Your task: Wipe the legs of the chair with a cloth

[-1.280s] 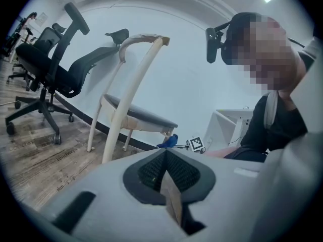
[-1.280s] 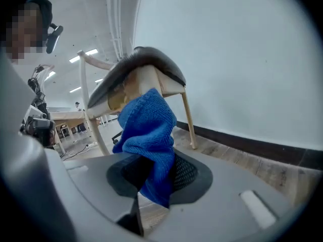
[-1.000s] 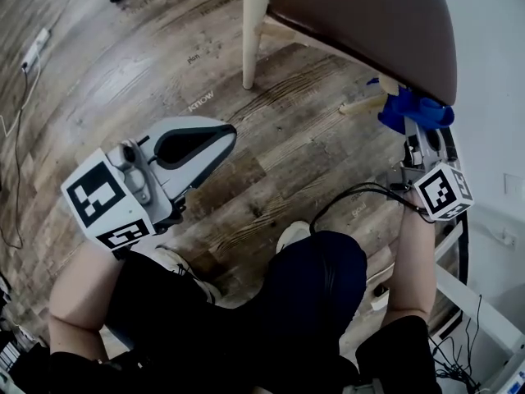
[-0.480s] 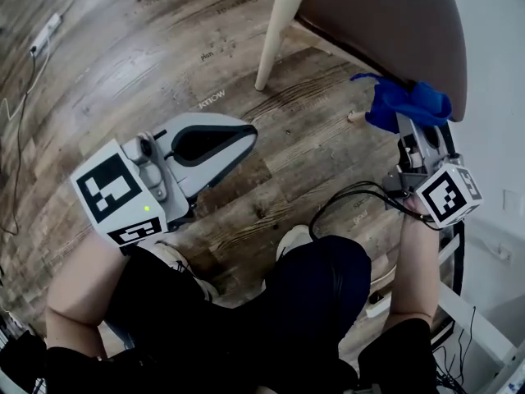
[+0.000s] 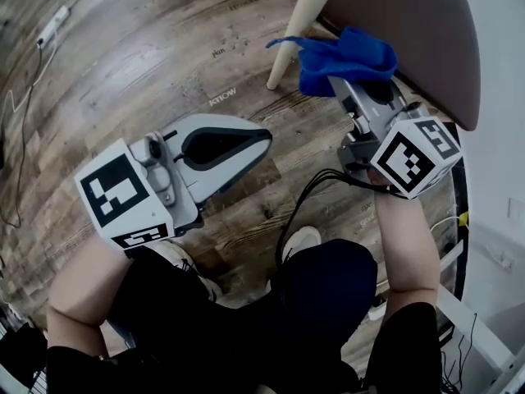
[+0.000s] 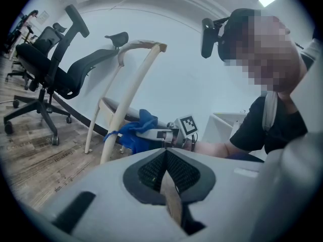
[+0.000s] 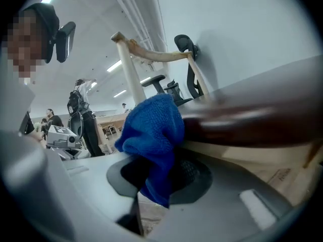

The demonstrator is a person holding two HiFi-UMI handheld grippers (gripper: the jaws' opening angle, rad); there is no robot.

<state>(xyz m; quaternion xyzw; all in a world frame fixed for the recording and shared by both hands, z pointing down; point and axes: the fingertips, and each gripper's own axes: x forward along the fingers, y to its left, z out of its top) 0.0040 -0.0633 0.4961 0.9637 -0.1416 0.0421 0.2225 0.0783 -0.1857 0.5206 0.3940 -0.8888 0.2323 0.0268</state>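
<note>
Gripping soft, limp cloth point(image 5: 349, 56) bunched in right tongs point(image 5: 363, 98), with left tongs point(image 5: 246, 142) clenched empty. Should wrap easily round stiff leg point(image 5: 299, 23)

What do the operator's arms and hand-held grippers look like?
Left hand-held gripper and right hand-held gripper: light grey shells, dark textured pads, each with a white cube of black square markers. Black cable on the right. Black short sleeves.
</note>
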